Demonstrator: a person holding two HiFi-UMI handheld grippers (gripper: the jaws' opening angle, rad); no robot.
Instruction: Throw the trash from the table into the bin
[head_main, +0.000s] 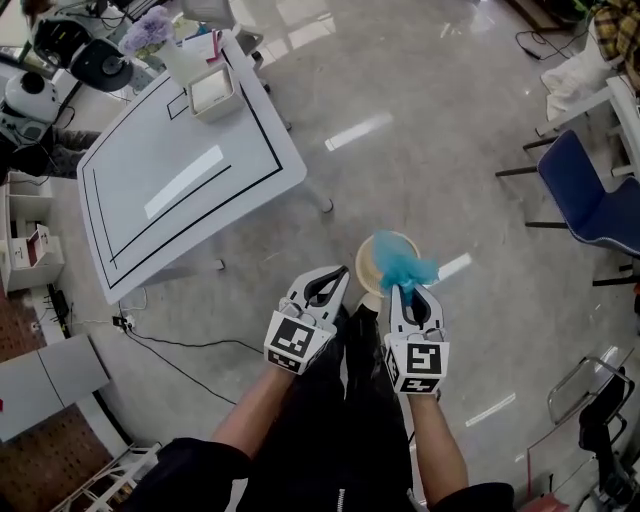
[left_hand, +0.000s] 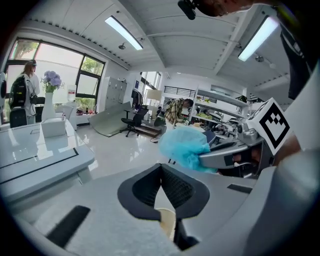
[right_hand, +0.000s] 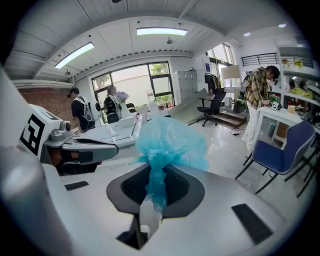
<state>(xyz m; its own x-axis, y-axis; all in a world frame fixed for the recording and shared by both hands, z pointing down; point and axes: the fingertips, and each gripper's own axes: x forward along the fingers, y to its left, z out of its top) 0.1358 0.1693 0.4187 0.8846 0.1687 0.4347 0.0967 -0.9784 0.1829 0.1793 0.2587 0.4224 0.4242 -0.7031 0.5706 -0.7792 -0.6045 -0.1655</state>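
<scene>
Room: an open workroom with a glossy pale floor (head_main: 420, 150), daylight coming through big windows at the far side.
Trash: a crumpled wad of thin blue plastic (head_main: 402, 265), puffed out beyond the jaw tips with its gathered neck pinched between them. From above it overlaps the mouth of the bin, so I judge it is hanging over the opening and not yet inside.
Right gripper (head_main: 412, 295): clamped on the neck of the blue wad and tilted downward. Pinching the neck leaves the bulk free to fall once the jaws part.
Bin (head_main: 365, 258): a round beige bin on the floor, just beyond the person's feet and well apart from the table.
Left gripper (head_main: 322, 285): jaws closed together with nothing between them. It is carried just left of the right one, idle by the look of it.
Table (head_main: 180, 180): a white table, far left, bearing a white box (head_main: 212, 90) and a vase of lilac flowers (head_main: 150, 30) at its far end.
Next move, as I judge it: opening the right jaws should finish this piece.
Beyond: a blue chair (head_main: 585, 195) on the right.
</scene>
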